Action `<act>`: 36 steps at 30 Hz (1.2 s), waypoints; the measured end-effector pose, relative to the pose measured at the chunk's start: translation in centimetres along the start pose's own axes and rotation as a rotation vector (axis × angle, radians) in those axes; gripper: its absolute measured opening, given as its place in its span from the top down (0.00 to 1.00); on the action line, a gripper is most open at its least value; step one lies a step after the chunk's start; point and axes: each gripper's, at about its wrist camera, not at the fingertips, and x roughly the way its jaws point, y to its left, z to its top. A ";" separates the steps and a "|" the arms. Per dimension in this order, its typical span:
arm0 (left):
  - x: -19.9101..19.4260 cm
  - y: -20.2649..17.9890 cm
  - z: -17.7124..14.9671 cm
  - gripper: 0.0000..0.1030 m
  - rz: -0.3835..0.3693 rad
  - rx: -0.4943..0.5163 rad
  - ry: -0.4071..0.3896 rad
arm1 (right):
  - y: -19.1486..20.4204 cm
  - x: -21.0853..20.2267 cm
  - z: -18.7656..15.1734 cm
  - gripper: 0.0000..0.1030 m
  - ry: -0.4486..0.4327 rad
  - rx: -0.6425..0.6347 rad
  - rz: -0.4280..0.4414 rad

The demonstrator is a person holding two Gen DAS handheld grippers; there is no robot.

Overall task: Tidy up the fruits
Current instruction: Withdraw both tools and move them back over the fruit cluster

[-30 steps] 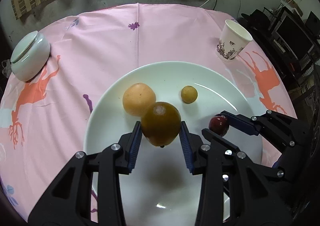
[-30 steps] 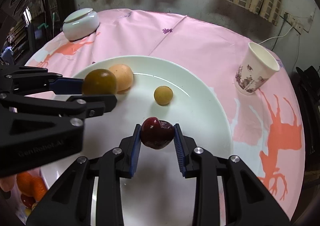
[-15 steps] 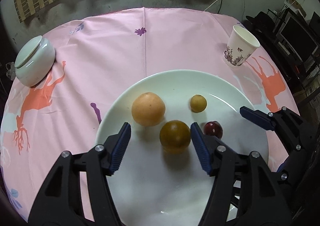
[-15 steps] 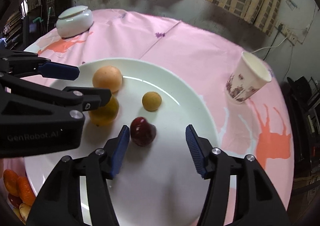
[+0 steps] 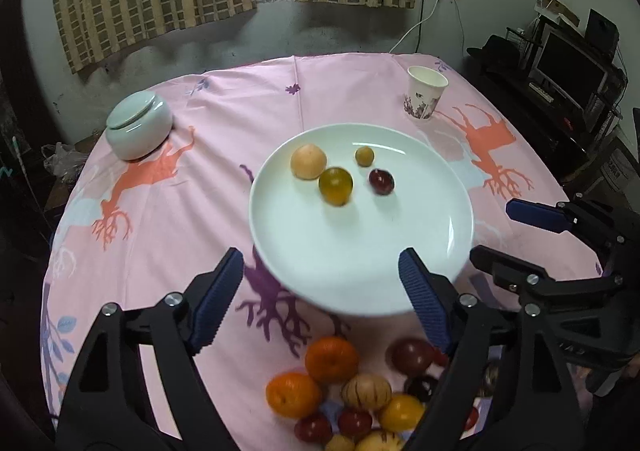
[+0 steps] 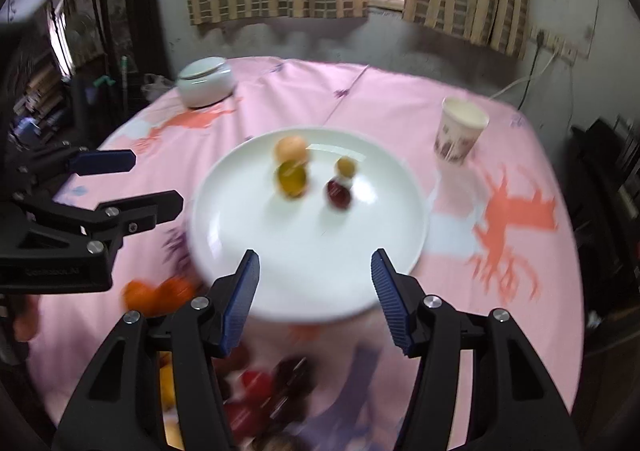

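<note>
Your tabletop [image 5: 224, 139] is wearing a pink cloth with orange and purple tree prints, and it carries everything here. The big white plate [image 5: 360, 283] sits mid-cloth, holding four fruits toward its far side: a pale orange one [image 5: 308, 161], a yellow-green one [image 5: 335, 185] just in front of it, a dark red one [image 5: 381, 181] to the right, and a small yellow one [image 5: 365, 155] behind that.

Your left gripper [image 5: 320, 291] has its jaws spread wide with nothing in them, hanging over the plate's near rim. Your right gripper [image 6: 314, 297] is the same deal: jaws wide apart, empty, over the near edge of the plate.

Closer to you than the plate there's a loose pile of fruit [image 5: 360, 395] on the cloth: oranges, dark red ones, yellow ones, a couple of striped pale ones. The right wrist view is pretty blurry there.

A pale green lidded jar [image 5: 138, 125] stands far left, and a paper cup [image 5: 425, 97] stands far right, both well apart from the plate.
</note>
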 end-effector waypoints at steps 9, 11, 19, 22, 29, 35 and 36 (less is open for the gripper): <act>-6.3 -0.3 -13.7 0.07 0.012 -0.022 -0.014 | 4.9 -6.7 -11.2 0.42 -0.016 0.041 0.002; -6.6 0.1 -15.9 0.06 0.024 -0.048 -0.014 | 5.3 -6.8 -13.2 0.42 -0.011 0.072 -0.016; -6.3 1.6 -18.3 0.05 0.055 -0.084 0.009 | 4.1 -4.8 -15.2 0.42 0.039 0.142 -0.136; -6.2 1.8 -18.3 0.05 0.053 -0.092 0.006 | 3.7 -3.6 -15.0 0.42 0.056 0.143 -0.144; -6.1 2.4 -18.4 0.05 0.058 -0.108 0.007 | 2.8 -1.0 -14.7 0.42 0.109 0.149 -0.155; -5.8 2.9 -18.3 0.05 0.059 -0.123 0.010 | 2.5 0.6 -14.6 0.42 0.143 0.155 -0.137; -5.7 2.9 -18.3 0.05 0.060 -0.124 0.013 | 2.5 0.6 -14.5 0.42 0.140 0.161 -0.134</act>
